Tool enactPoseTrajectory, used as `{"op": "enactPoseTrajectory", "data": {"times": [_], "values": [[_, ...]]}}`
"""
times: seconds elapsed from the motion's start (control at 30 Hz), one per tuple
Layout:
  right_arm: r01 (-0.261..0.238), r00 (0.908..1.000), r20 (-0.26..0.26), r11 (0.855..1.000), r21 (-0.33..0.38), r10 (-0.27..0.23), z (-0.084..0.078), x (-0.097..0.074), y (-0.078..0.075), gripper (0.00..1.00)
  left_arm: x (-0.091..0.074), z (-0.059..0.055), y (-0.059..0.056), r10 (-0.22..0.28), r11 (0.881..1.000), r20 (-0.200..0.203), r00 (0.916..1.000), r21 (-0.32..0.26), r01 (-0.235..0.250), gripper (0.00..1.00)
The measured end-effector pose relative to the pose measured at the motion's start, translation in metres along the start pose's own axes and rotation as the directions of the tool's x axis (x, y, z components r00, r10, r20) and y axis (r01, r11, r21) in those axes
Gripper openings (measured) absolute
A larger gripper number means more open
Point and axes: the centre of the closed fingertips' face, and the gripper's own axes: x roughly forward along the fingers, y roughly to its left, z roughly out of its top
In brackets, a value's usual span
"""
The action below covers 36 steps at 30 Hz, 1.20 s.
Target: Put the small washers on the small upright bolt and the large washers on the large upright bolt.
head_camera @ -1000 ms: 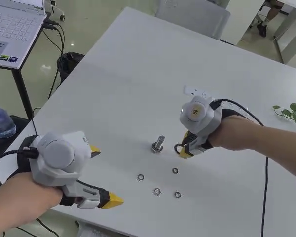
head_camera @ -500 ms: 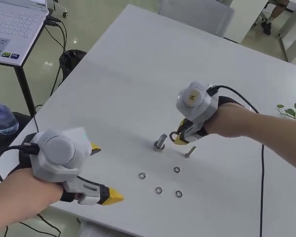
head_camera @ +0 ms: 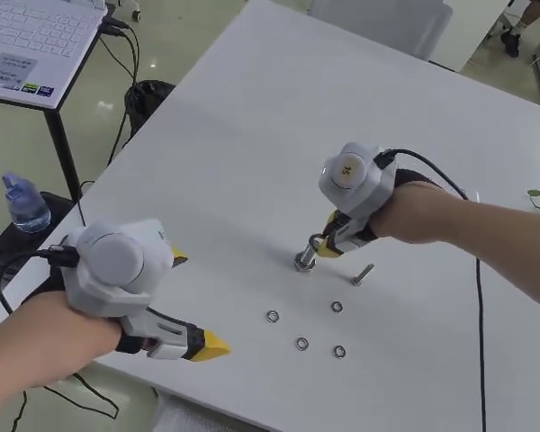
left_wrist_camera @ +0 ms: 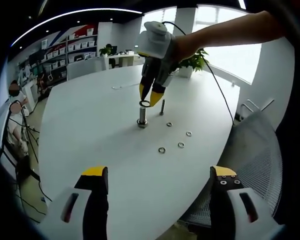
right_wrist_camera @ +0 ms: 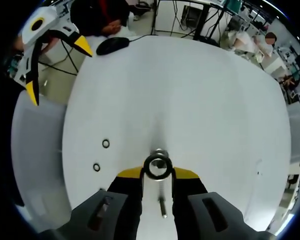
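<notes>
1. The work surface is a big plain white table (head_camera: 252, 135). In the head view a laptop (head_camera: 36, 36) sits off the table at 10 o'clock, with a water bottle (head_camera: 25, 202) on a low stand at 9 and a grey chair (head_camera: 378, 22) at 12.
2. The left gripper view shows an open office behind it: shelves, windows, potted plants.
3. The right gripper (head_camera: 319, 247) has its jaws pinched narrow on a large washer (right_wrist_camera: 156, 166). It holds the washer just above the top of the large bolt (head_camera: 304, 259), which stands near table centre. Can't tell if they touch.
4. The small bolt (head_camera: 363, 274) is just beside the large one, at its 4 o'clock. It looks upright in the left gripper view.
5. Four small washers (head_camera: 301, 343) lie flat and spread out at 5 to 6 o'clock of the large bolt.
6. The left gripper (head_camera: 196, 301) hovers at 7 o'clock near the table edge, jaws wide, holding nothing.
</notes>
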Motion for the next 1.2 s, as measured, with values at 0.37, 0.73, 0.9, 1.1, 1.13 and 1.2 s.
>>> {"op": "enactPoseTrajectory", "data": {"times": [0.37, 0.73, 0.9, 1.1, 1.13, 1.2], "values": [[-0.003, 0.9998, -0.018, 1.000, -0.007, 0.003, -0.006, 0.008, -0.006, 0.21, 0.002, 0.000, -0.005, -0.014, 1.000, 0.025, 0.9996, -0.009, 0.014, 0.98], [-0.012, 0.9993, -0.035, 1.000, -0.013, 0.012, -0.006, 0.013, -0.002, 0.21, 0.002, -0.004, -0.008, -0.018, 1.000, 0.013, 0.9997, -0.018, 0.019, 0.99], [-0.013, 0.9990, -0.042, 0.999, -0.031, 0.012, -0.007, 0.017, -0.001, 0.22, 0.002, -0.006, -0.006, -0.016, 0.999, 0.013, 0.9998, -0.031, 0.016, 0.99], [-0.021, 0.9982, -0.057, 0.999, -0.041, 0.018, -0.009, 0.024, -0.002, 0.22, 0.003, -0.007, -0.004, -0.018, 0.999, 0.008, 0.9998, -0.029, 0.018, 0.99], [-0.020, 0.9980, -0.061, 0.999, -0.042, 0.018, -0.010, 0.025, -0.002, 0.22, 0.003, -0.006, -0.003, -0.017, 0.999, 0.009, 0.9998, -0.029, 0.017, 0.99], [-0.025, 0.9976, -0.065, 0.999, -0.041, 0.022, -0.011, 0.028, -0.002, 0.22, 0.003, -0.006, -0.002, -0.017, 0.999, 0.012, 0.9998, -0.032, 0.017, 0.99]]}}
